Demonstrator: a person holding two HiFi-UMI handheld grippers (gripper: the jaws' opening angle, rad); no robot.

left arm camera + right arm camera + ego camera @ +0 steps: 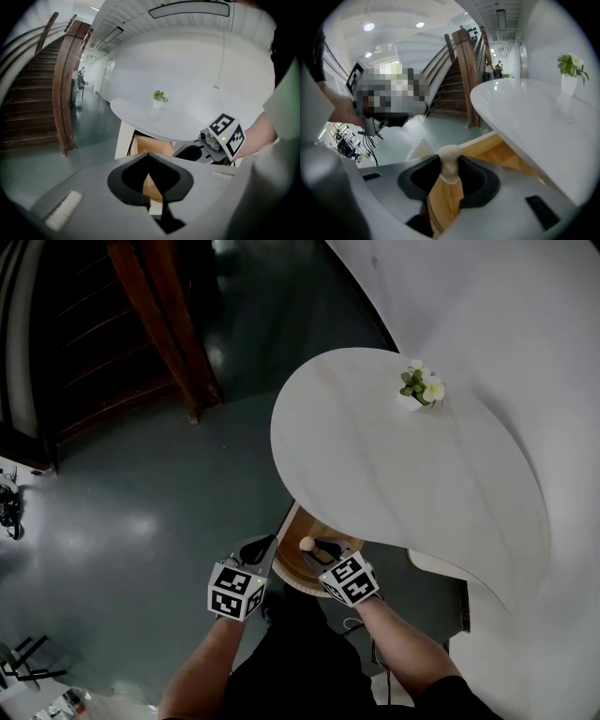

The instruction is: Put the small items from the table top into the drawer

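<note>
A small wooden piece with a pale round knob point(307, 544) point(450, 161) stands upright between the pads of my right gripper point(314, 550) point(449, 180), which is shut on it. It hangs just above the open wooden drawer point(290, 525) point(506, 156) under the near edge of the white oval table point(375, 465). My left gripper point(265, 549) point(148, 155) sits close beside the right one, at the drawer's left. Its jaw tips meet and nothing is between them. In the left gripper view the right gripper point(204, 152) shows over the drawer point(151, 146).
A small white pot with a flowering plant point(419, 386) point(159, 98) point(570, 75) stands at the table's far side. A curved white wall runs along the right. A wooden staircase point(155, 324) rises at the back left over the dark glossy floor.
</note>
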